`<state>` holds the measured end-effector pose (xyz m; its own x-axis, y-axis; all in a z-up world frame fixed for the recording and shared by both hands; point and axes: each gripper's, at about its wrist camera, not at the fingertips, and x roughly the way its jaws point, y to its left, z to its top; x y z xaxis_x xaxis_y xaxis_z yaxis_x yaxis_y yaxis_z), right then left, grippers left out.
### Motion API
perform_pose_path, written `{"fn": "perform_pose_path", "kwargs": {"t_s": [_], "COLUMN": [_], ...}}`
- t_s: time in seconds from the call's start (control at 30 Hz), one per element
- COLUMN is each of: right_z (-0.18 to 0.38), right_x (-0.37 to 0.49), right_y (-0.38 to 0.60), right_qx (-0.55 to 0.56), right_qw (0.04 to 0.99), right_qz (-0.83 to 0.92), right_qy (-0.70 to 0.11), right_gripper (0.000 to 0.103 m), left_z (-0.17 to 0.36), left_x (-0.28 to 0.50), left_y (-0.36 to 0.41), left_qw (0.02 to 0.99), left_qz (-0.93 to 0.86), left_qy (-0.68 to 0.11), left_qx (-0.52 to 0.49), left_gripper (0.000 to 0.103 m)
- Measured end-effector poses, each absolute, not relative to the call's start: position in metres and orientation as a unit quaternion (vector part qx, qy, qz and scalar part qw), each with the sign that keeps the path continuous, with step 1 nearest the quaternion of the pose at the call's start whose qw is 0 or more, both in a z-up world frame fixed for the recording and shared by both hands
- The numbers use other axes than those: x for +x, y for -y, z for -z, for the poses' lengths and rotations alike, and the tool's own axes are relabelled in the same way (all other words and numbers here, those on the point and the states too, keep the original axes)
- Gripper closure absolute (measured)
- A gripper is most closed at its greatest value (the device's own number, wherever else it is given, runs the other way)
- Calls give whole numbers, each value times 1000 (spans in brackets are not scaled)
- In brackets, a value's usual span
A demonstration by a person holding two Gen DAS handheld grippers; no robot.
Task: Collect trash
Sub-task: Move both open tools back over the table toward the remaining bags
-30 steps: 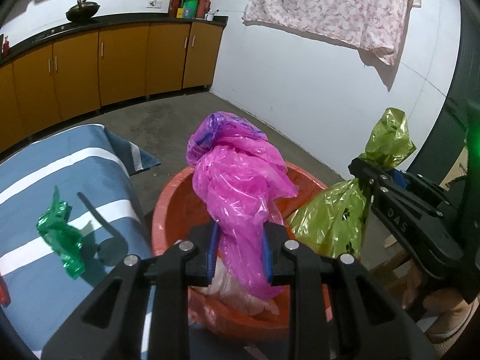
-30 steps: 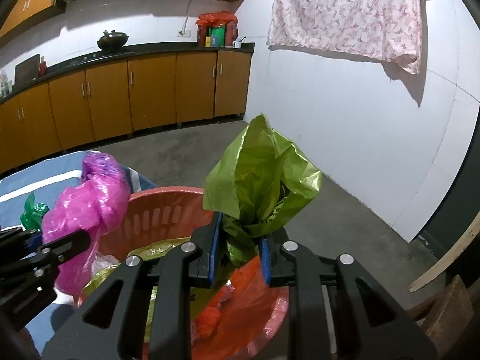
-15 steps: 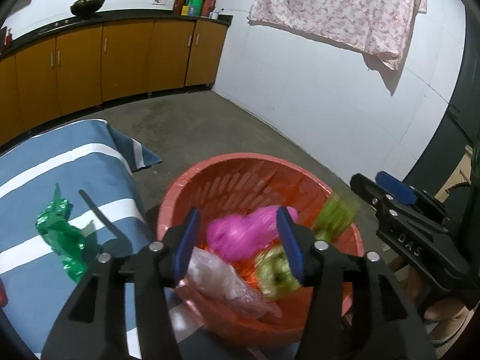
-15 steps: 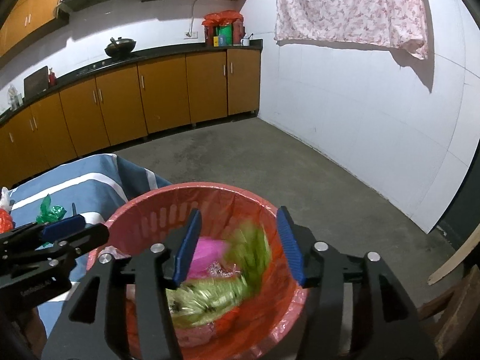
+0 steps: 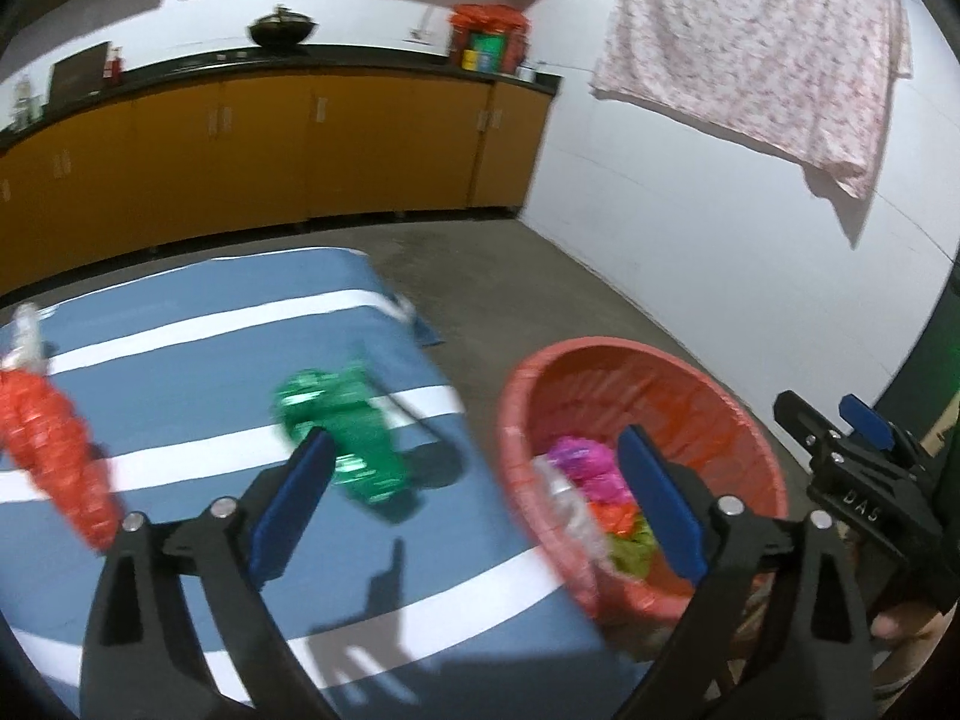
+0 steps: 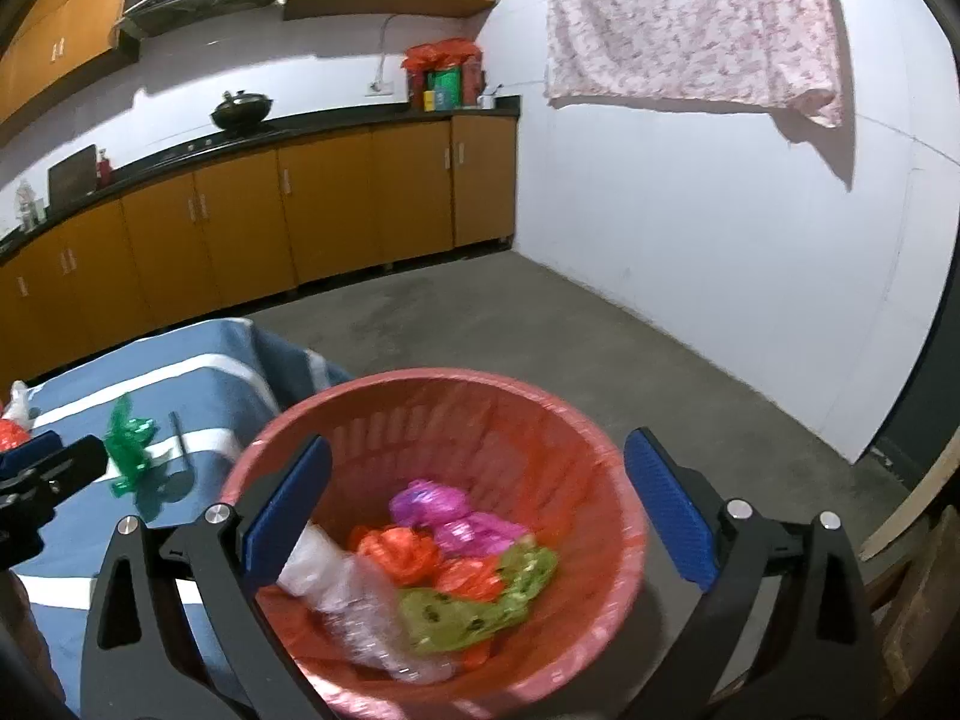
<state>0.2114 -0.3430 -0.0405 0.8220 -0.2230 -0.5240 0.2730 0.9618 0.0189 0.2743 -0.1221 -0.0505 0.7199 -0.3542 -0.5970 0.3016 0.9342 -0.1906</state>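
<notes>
A red basket [image 6: 528,402] [image 5: 708,396] stands beside the table and holds a pink bag [image 6: 447,516], a light green bag [image 6: 474,600], red bags and a clear bag. My right gripper [image 6: 477,516] is open and empty above the basket. My left gripper [image 5: 474,504] is open and empty, over the table's edge near a dark green bag [image 5: 345,426] [image 6: 129,444]. A red bag [image 5: 57,438] lies on the table at the left.
The table has a blue cloth with white stripes [image 5: 180,372]. Orange kitchen cabinets [image 6: 300,222] line the far wall. A white wall [image 6: 690,252] with a hanging pink cloth [image 6: 690,24] is on the right. Bare concrete floor [image 6: 540,324] lies behind the basket.
Both grippers opened and dropped the pink and light green bags into the basket. The left gripper has since swung left toward the table; both jaws now stand wider.
</notes>
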Motion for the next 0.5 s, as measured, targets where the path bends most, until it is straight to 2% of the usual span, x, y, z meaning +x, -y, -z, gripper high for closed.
{"fn": "perform_pose_path", "kwargs": {"t_s": [0.5], "right_z": [44], "right_x": [224], "right_y": [226], "right_qx": [14], "right_qw": [956], "right_qz": [7], "right_qy": [-294], "right_gripper": [6], "left_z": [58], "left_x": [225], "left_y": [-29], "left_qw": [948], "left_qz": [20], "left_qy": [-316], "left_qx": [-21], "left_gripper": [5]}}
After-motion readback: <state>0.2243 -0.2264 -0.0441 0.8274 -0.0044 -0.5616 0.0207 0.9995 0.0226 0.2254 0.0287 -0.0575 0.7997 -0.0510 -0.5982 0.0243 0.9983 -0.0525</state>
